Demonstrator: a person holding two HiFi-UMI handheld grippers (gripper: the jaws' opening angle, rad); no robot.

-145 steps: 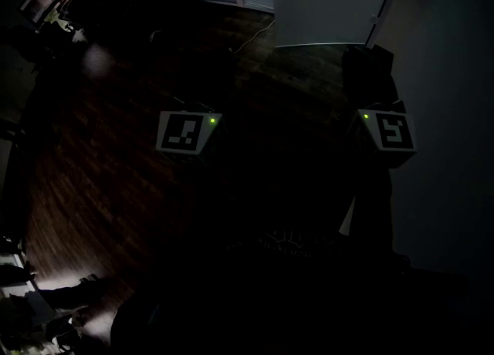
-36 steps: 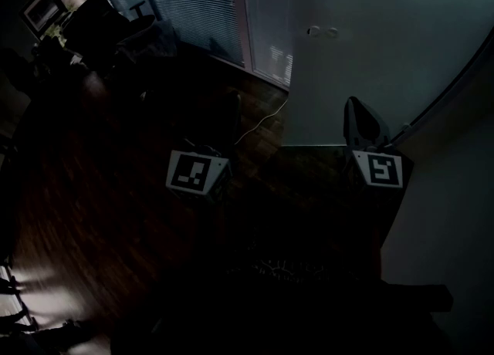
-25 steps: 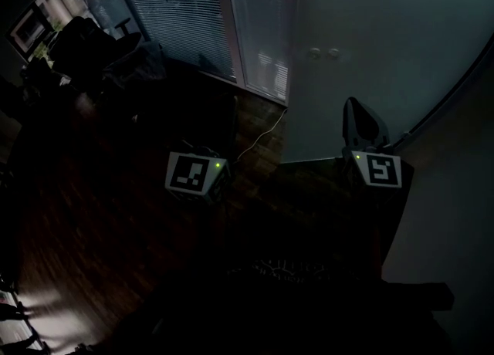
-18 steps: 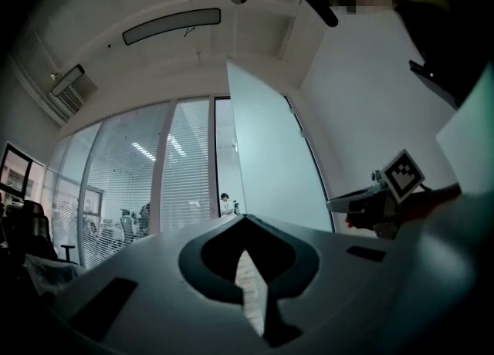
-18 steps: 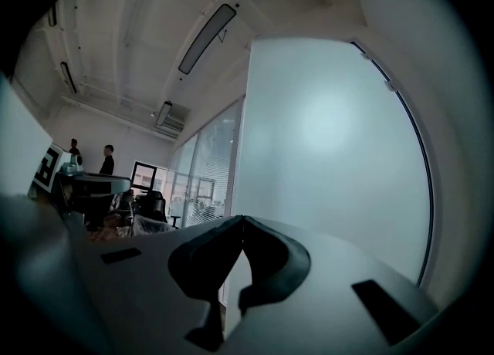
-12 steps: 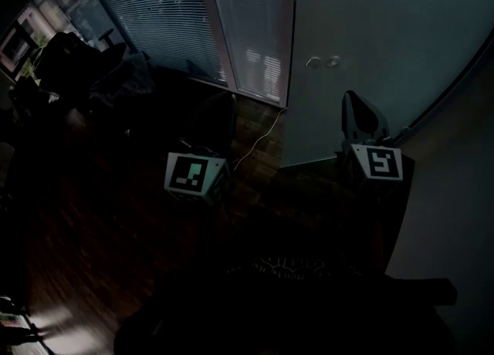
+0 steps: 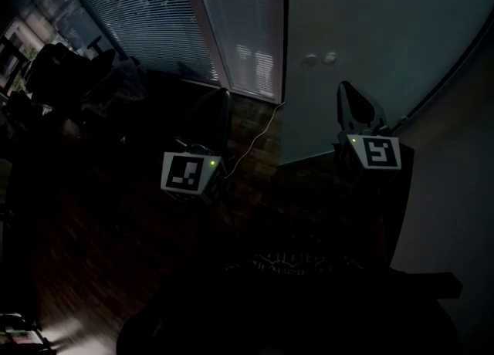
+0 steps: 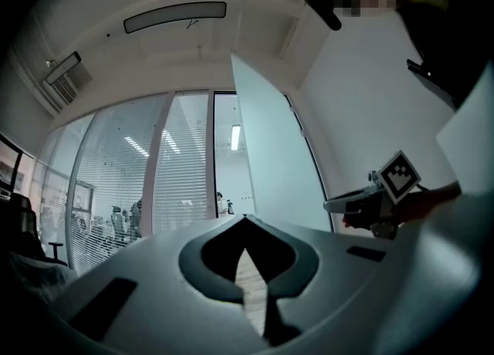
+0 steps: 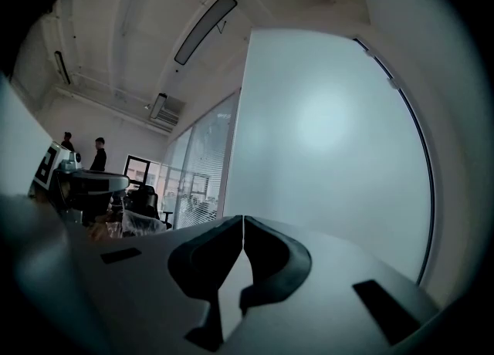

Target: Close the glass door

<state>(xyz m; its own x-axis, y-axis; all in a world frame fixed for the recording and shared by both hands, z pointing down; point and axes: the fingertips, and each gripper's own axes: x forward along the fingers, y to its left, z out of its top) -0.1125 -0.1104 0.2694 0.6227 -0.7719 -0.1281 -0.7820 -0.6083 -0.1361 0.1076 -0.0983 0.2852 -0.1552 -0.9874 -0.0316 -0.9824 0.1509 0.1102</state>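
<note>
Right gripper (image 9: 243,219), jaws clenched on nothing, points at the frosted glass door (image 7: 370,29), apparently to push it; left gripper (image 8: 245,219) likewise clenched, idle.

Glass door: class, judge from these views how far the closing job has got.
Done: nothing yet; the glass door stands ajar, with a lit gap showing beside its edge. In hand: the right gripper, shut and empty, points at the door's panel; whether it touches is unclear. The left gripper is shut and empty too. Left: move the door until that gap closes.
</note>
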